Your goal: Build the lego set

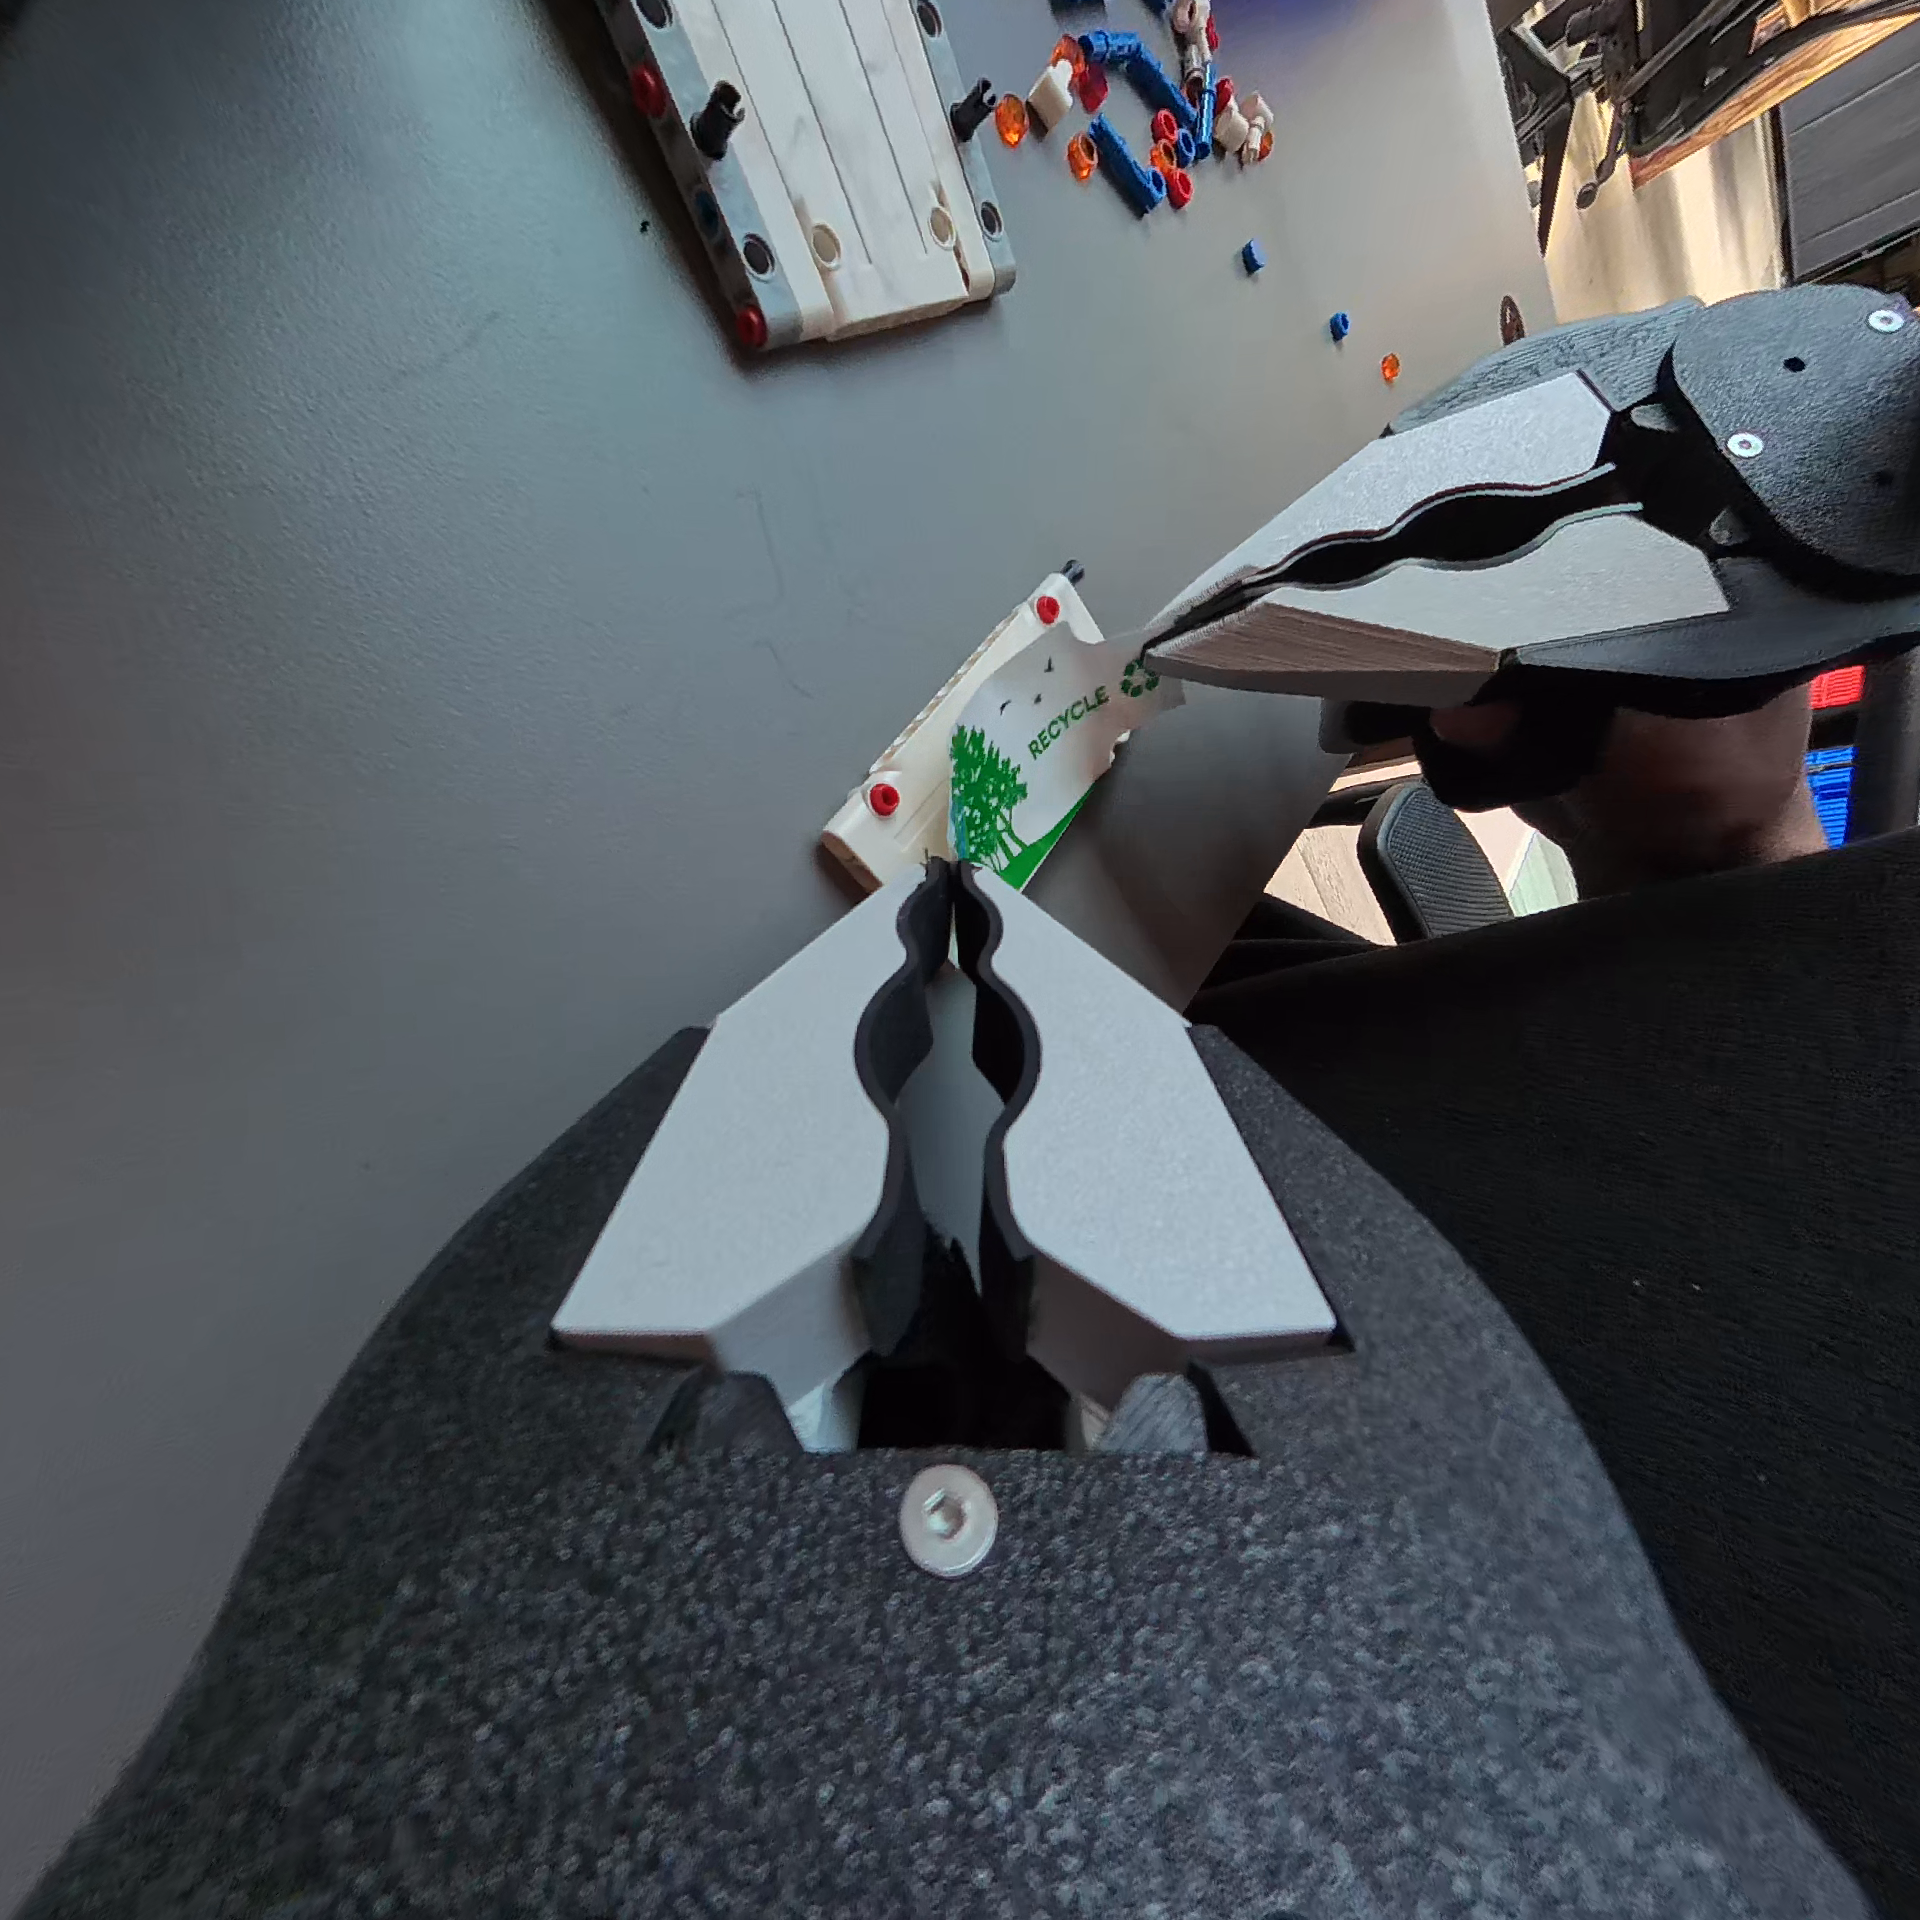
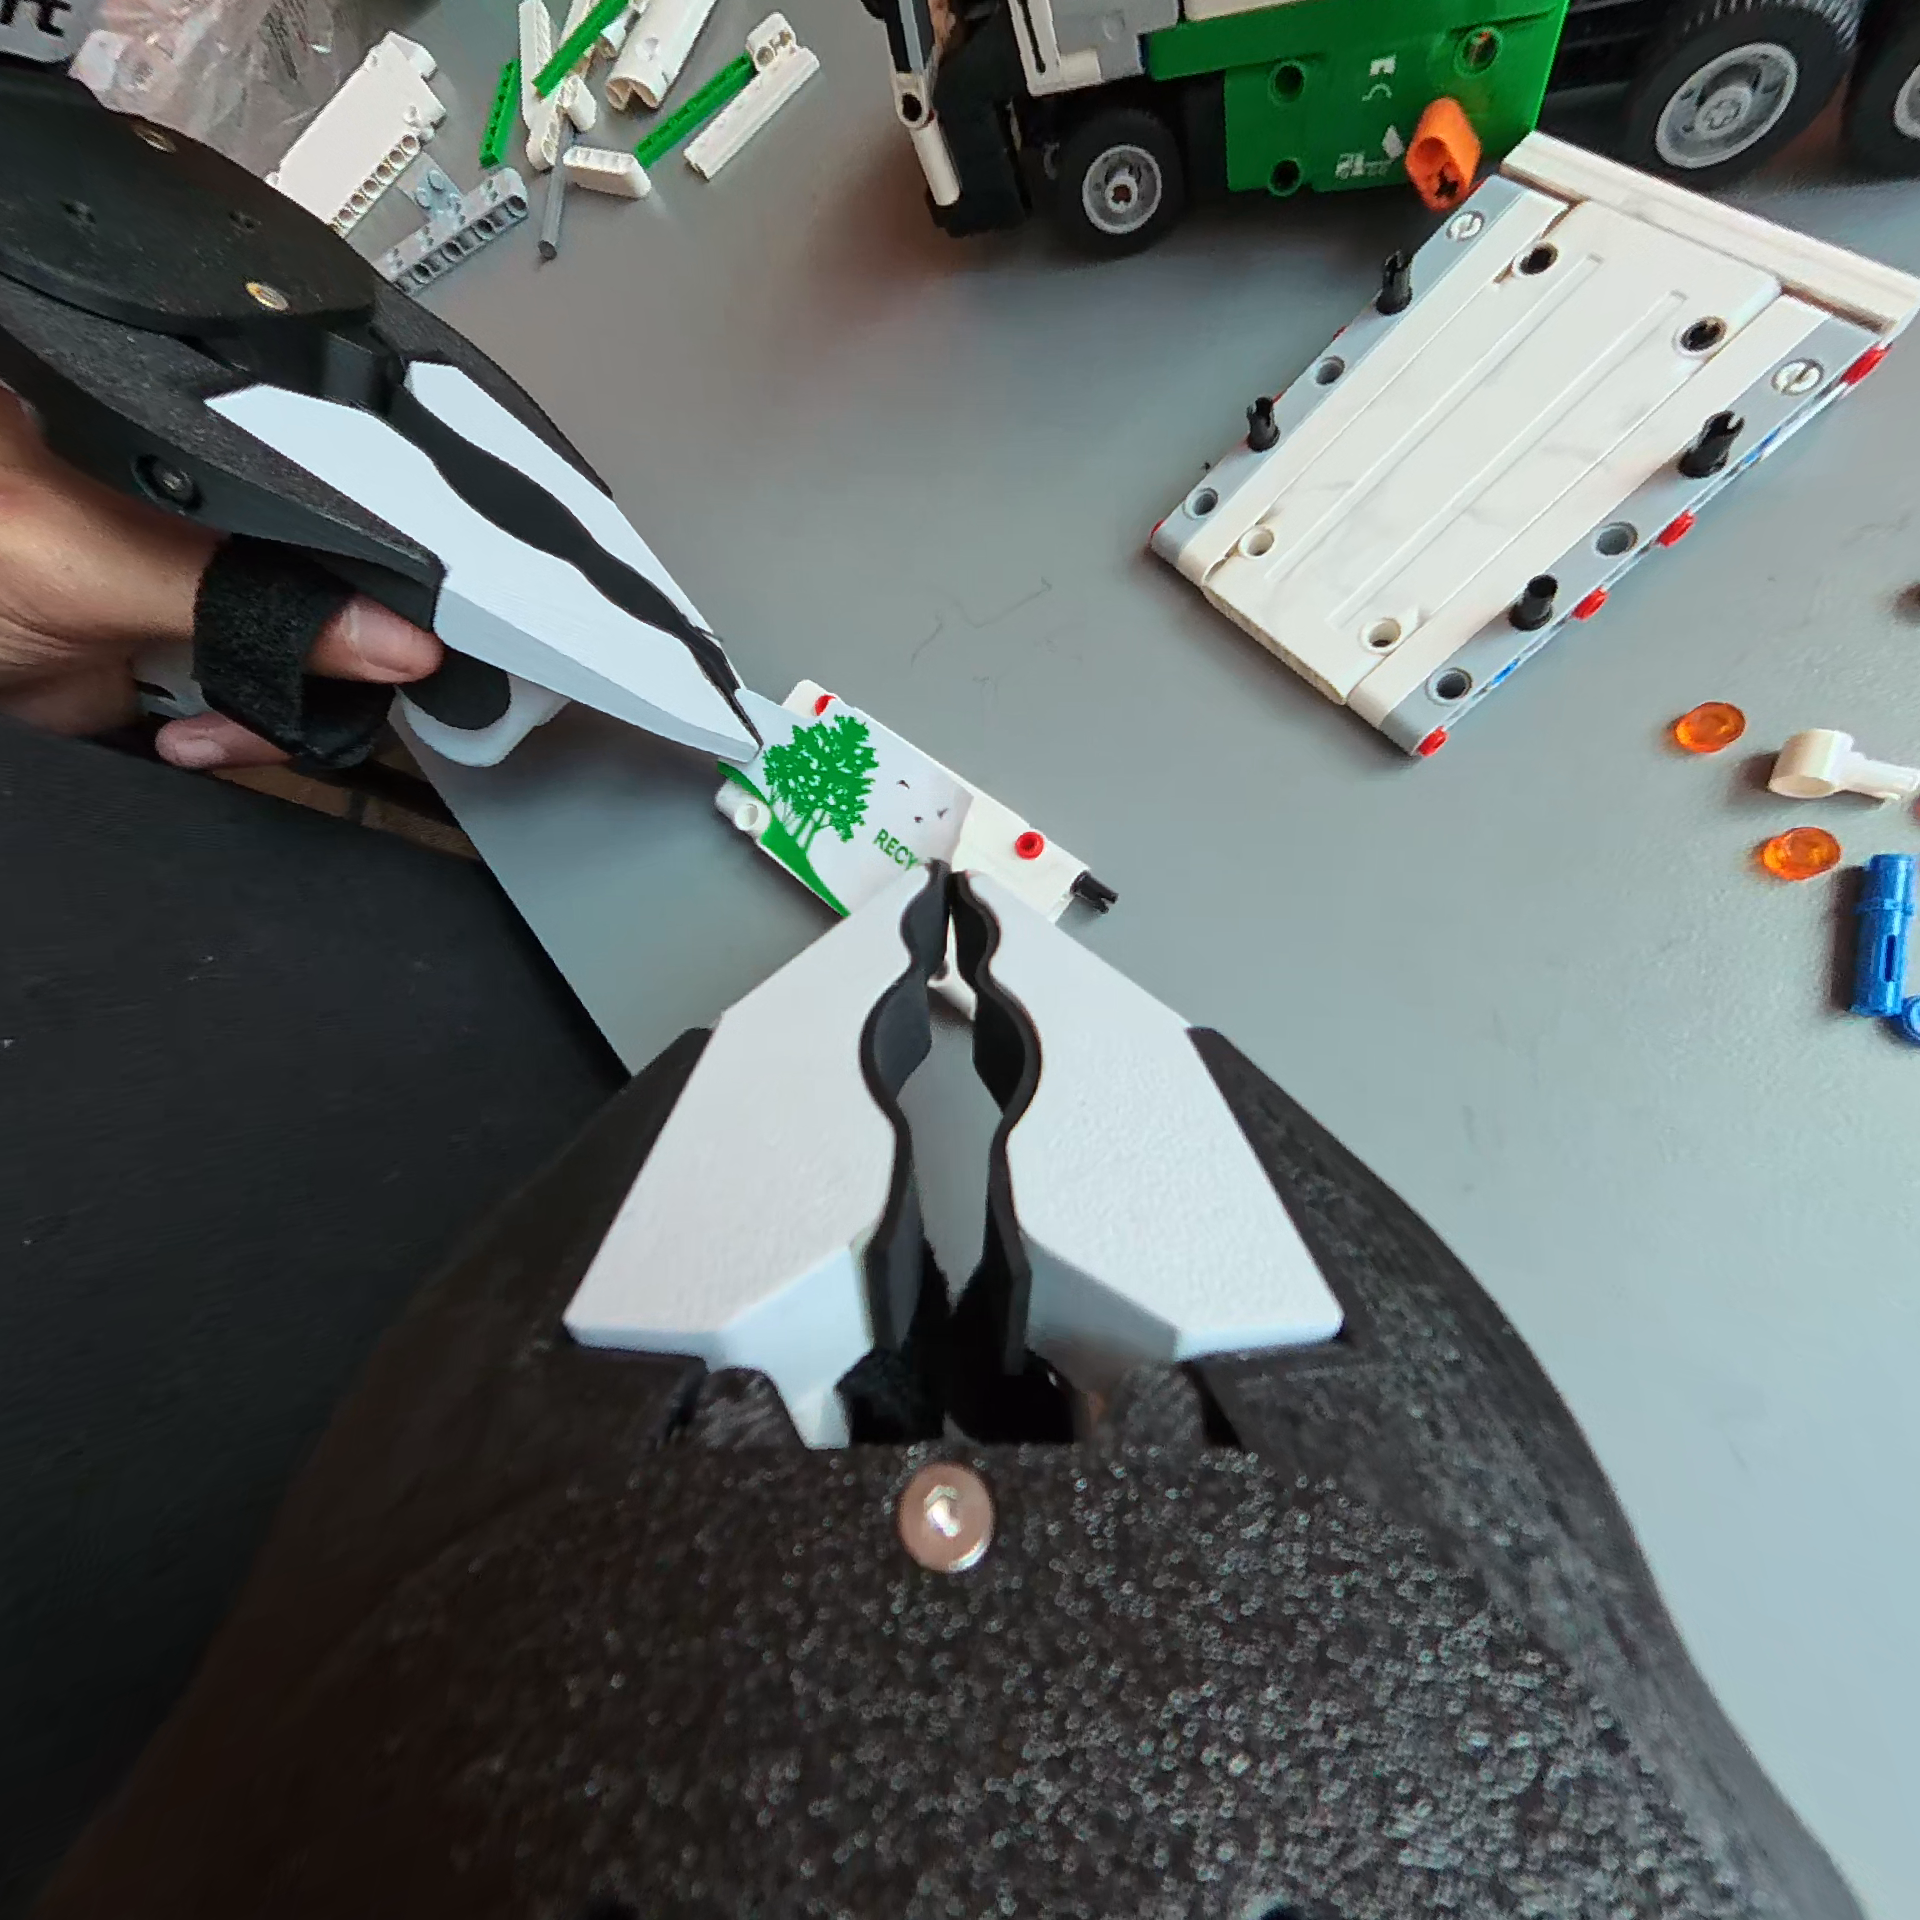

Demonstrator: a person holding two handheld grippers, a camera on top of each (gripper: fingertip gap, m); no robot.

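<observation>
Pinching opposite ends of a thin white sticker printed with green trees (image 2: 831,800), the left gripper (image 2: 750,727) and right gripper (image 1: 1158,649) are both pressed together on it, above a white plastic brick panel with red pins (image 2: 1023,847).

The sticker (image 1: 1039,743) with green tree print is pinched at opposite ends by the left gripper (image 1: 954,871) and right gripper (image 1: 1164,634), above a white panel (image 1: 935,748).

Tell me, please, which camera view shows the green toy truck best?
The right wrist view: the green toy truck stands along the top edge there, its wheels and green body plain, though cropped by the frame. The left wrist view shows none of it, only the white panel assembly and scattered small parts.
</observation>
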